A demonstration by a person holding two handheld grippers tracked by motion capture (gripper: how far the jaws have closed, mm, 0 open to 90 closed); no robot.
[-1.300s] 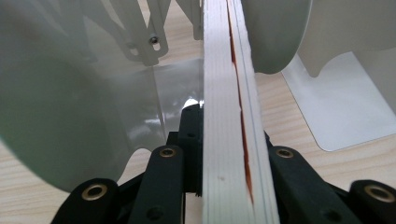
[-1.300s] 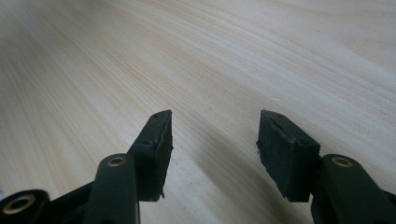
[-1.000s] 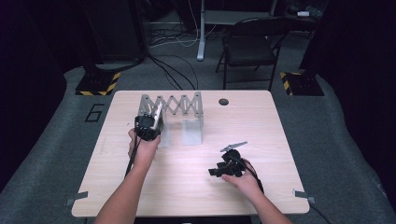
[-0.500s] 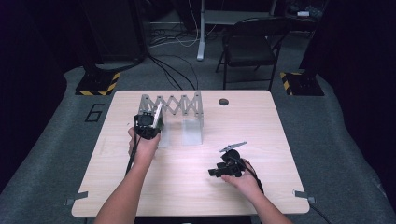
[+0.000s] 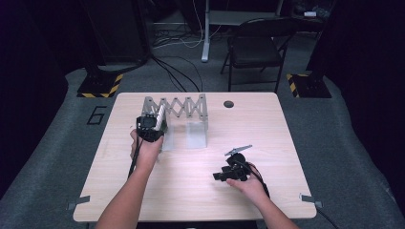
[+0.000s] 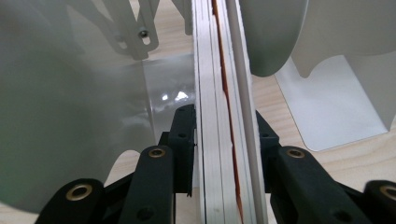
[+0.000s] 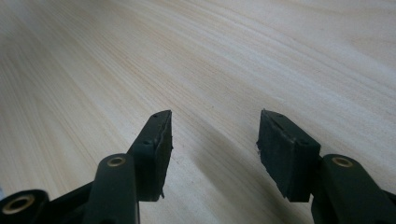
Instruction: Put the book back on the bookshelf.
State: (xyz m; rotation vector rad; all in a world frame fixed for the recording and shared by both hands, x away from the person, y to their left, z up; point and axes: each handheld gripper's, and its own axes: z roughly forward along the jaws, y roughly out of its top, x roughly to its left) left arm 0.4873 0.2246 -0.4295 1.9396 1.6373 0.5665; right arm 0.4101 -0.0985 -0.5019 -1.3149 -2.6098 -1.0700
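A grey metal accordion rack [image 5: 176, 107] stands on the wooden table [image 5: 267, 129], at the back left. My left gripper [image 5: 156, 120] is at the rack's left end, holding a thin white book [image 5: 161, 113] upright between the dividers. In the left gripper view the book [image 6: 219, 70], white with an orange line along its edge, sits between the pads of the left gripper [image 6: 226, 135]. Those jaws have just been opening slightly, and the pads still rest against the book's sides. My right gripper [image 5: 216, 176] lies low over the front right of the table. In its own view the right gripper [image 7: 215, 135] is open over bare wood.
The rack's grey dividers [image 6: 70, 116] rise close on either side of the book. A small black disc [image 5: 229, 104] sits in the table's far edge. A folding chair [image 5: 258, 47] and cables are on the floor beyond the table.
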